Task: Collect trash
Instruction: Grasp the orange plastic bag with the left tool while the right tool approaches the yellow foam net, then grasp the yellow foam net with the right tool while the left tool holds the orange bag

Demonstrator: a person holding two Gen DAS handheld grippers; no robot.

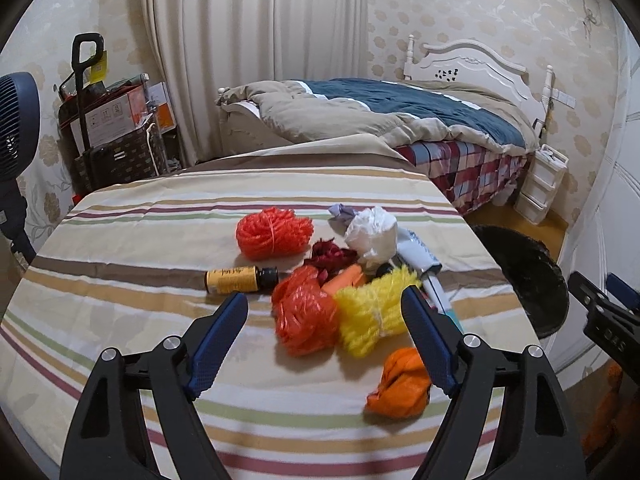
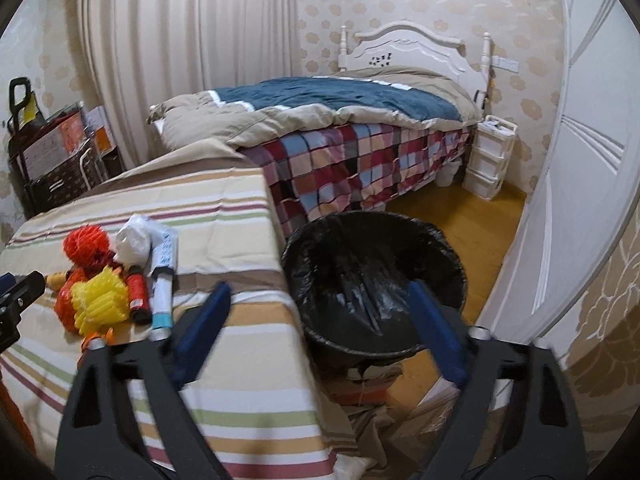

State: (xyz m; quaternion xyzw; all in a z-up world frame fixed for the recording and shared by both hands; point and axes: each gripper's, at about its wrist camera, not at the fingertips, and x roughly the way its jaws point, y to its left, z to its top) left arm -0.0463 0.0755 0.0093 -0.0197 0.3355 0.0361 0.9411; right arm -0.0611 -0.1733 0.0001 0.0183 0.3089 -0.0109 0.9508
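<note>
Striped cloth covers the table (image 1: 120, 240), the biggest thing in front of me, and the black-lined bin (image 2: 372, 272) stands off its edge at about three o'clock from the trash pile. My right gripper (image 2: 320, 328) hangs over that bin's mouth, jaws wide apart, nothing in them. My left gripper (image 1: 324, 332) hovers low over the pile, jaws also well apart and empty, straddling the orange plastic bag (image 1: 304, 312) and the yellow net (image 1: 372, 316) beside it.

As I judge it, the step is to take one piece. I would pick one target rather than pinch two: shift toward eleven o'clock to centre on the orange bag, then close low so the pads catch bulk, not a loose fold. The crumpled orange wrapper (image 1: 400, 384) lies at five o'clock from it, the small brown bottle (image 1: 240, 280) at ten o'clock; the bottle may roll if nudged.
</note>
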